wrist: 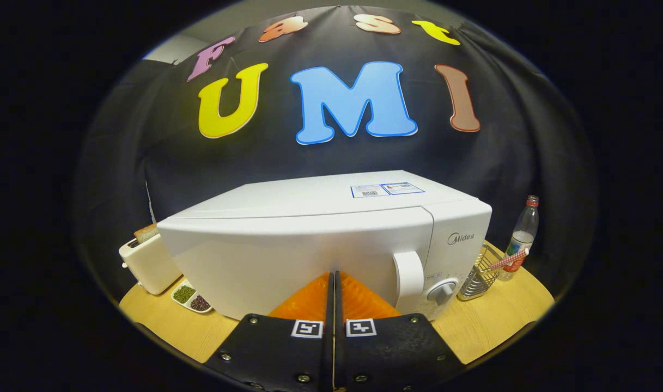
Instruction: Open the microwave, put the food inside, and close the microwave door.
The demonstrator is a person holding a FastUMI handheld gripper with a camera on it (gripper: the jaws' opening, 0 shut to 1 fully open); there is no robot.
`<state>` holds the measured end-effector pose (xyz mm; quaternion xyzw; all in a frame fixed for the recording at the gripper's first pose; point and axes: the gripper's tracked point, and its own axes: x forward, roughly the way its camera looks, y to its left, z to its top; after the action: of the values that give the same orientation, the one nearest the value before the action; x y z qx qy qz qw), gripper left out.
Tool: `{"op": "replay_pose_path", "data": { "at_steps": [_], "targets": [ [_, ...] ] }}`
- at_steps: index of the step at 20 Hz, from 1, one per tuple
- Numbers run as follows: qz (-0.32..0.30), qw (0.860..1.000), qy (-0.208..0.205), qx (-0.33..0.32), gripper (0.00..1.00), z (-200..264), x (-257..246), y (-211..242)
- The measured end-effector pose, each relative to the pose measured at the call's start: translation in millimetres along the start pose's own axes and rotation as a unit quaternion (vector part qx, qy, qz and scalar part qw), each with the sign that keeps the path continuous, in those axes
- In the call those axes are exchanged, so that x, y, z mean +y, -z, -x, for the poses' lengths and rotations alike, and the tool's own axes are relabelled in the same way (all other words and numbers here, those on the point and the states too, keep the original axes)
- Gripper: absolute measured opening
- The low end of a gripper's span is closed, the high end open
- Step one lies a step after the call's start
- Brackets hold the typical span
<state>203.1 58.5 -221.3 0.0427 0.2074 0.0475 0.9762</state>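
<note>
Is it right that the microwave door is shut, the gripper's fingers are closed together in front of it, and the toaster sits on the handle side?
Not quite. In the gripper view the toaster stands on the microwave's other side, away from the handle. Door shut and gripper closed are correct.

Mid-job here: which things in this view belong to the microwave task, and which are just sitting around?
For the job:
microwave, door shut
door handle
gripper, fingers together, empty, just short of the door

Lying about:
toaster holding bread
seed dish
wire basket
bottle
</note>
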Motion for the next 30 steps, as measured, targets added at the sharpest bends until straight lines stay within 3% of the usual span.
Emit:
{"op": "replay_pose_path", "data": {
  "at_steps": [12,22,23,24,27,29,30],
  "targets": [
    [0.046,0.996,-0.003,-0.07,0.01,103.8,3.4,-39.2],
    [0.04,0.995,-0.007,-0.092,0.04,198.9,6.4,-35.4],
    [0.041,0.995,-0.008,-0.093,0.22,207.3,7.5,-31.8],
    [0.04,0.995,-0.009,-0.096,0.31,215.9,8.2,-28.8],
    [0.037,0.994,-0.007,-0.105,0.77,239.0,9.1,-16.0],
    [0.038,0.993,-0.005,-0.108,0.97,247.6,8.8,-13.9],
    [0.037,0.993,-0.003,-0.111,0.98,250.6,8.4,-14.8]
  ]
}}
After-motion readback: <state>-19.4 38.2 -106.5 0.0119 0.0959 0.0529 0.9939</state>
